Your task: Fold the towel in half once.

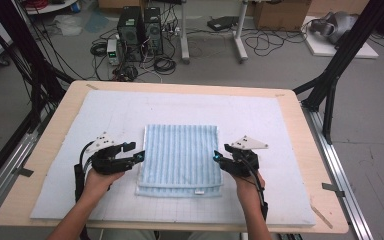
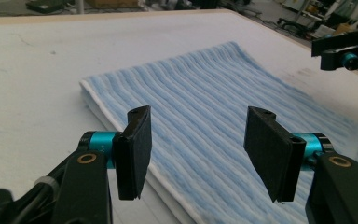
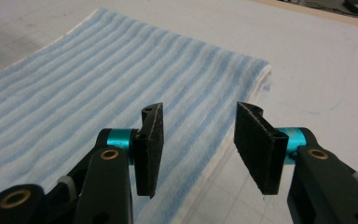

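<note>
So there's a folded light-blue striped terry towel [image 1: 180, 159] lying flat in the middle of a pale quilted mat [image 1: 260, 120] that covers most of the light wooden table [image 1: 300, 130]. It's folded into a rough rectangle, with the layered edges and a little white tag showing along the side nearest the person.

The left gripper [image 1: 139, 156] sits just off the towel's left edge, pointing in at it, held by the person's left hand [image 1: 100, 181]. In the left gripper view its two black padded jaws are spread wide apart with nothing between them, hanging over the towel's edge, and the blue stripes run away behind the gap. The far end of the other gripper [image 2: 342, 53] peeks in at the top right.

The right gripper [image 1: 217, 156] mirrors that on the towel's right edge, in the right hand [image 1: 247, 187]. Its jaws are also well open and empty (a bit narrower gap than the left, as far as I can tell), straddling the white-bordered edge of the towel.

Neither one has hold of the fabric.
</note>
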The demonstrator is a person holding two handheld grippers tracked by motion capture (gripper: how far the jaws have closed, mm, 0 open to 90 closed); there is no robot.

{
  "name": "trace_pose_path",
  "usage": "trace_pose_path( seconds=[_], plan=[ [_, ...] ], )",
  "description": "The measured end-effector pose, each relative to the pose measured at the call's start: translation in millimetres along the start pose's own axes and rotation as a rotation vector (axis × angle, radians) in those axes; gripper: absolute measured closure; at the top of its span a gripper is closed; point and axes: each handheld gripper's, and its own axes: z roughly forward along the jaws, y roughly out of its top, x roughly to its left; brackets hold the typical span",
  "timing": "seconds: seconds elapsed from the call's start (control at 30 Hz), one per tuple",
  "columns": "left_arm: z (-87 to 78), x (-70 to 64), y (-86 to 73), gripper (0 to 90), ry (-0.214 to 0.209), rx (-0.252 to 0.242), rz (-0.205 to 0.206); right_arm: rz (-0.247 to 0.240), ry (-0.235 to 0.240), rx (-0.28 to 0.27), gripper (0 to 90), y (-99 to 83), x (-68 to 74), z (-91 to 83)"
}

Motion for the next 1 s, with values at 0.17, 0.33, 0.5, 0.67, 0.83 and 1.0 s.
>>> trace_pose_path(
  seconds=[0.17,0.33,0.5,0.67,0.83,1.0],
  plan=[
    [-7.2,-9.8,-8.9,42.1,-0.047,0.005,0.038,-0.019,0.035,0.008,44.4,-10.3,8.3,-9.6],
    [-14.6,-12.8,-18.7,42.1,-0.059,0.025,0.045,-0.034,0.055,-0.003,43.2,-16.3,14.7,-21.4],
    [-16.7,-19.7,-28.7,42.7,-0.078,0.059,0.054,-0.035,0.071,0.003,43.6,-23.6,19.2,-28.5],
    [-12.8,-24.1,-33.5,42.9,-0.069,0.109,0.029,-0.006,0.068,0.031,49.7,-35.3,19.0,-30.0],
    [-9.3,-30.2,-36.6,45.3,-0.047,0.135,0.037,-0.026,0.09,0.086,54.0,-42.6,24.0,-27.9],
    [-6.9,-34.5,-38.1,48.1,-0.034,0.16,0.056,-0.068,0.11,0.134,59.6,-47.5,34.0,-20.9]
  ],
)
